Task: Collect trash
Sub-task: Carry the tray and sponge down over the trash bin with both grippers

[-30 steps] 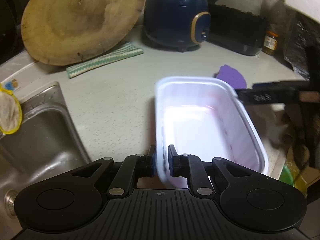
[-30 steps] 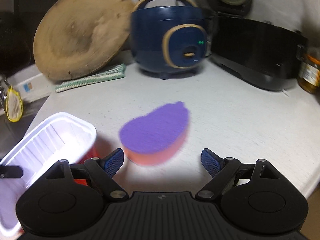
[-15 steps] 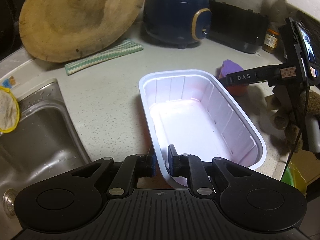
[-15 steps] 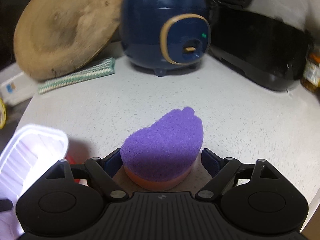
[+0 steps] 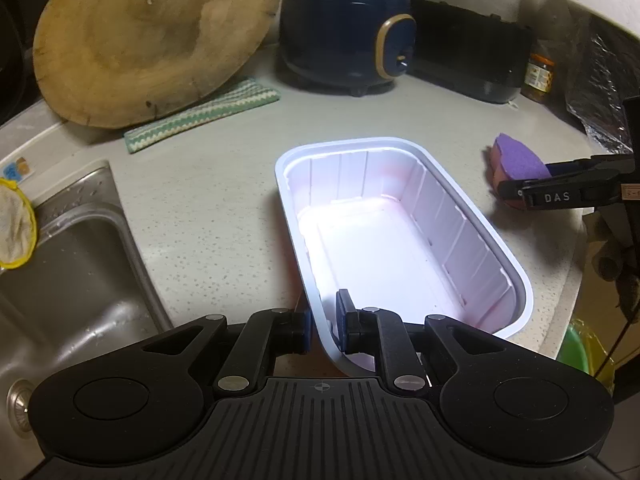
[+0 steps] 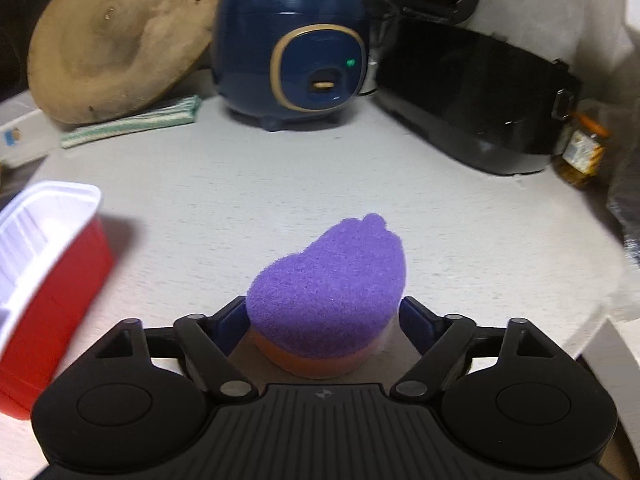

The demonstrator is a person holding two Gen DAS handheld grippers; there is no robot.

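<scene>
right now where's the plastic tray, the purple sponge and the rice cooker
plastic tray (image 5: 384,248): left wrist view, on its white inside floor
purple sponge (image 6: 332,288): right wrist view, on its purple top face
rice cooker (image 6: 288,40): right wrist view, on its dark blue body above the front panel

We see a tray white inside and red outside, a sponge purple over orange, a navy cooker trimmed in gold, and a cloth — green-and-white zigzag — on a speckled grey counter; both grippers are black with blue pads.
</scene>
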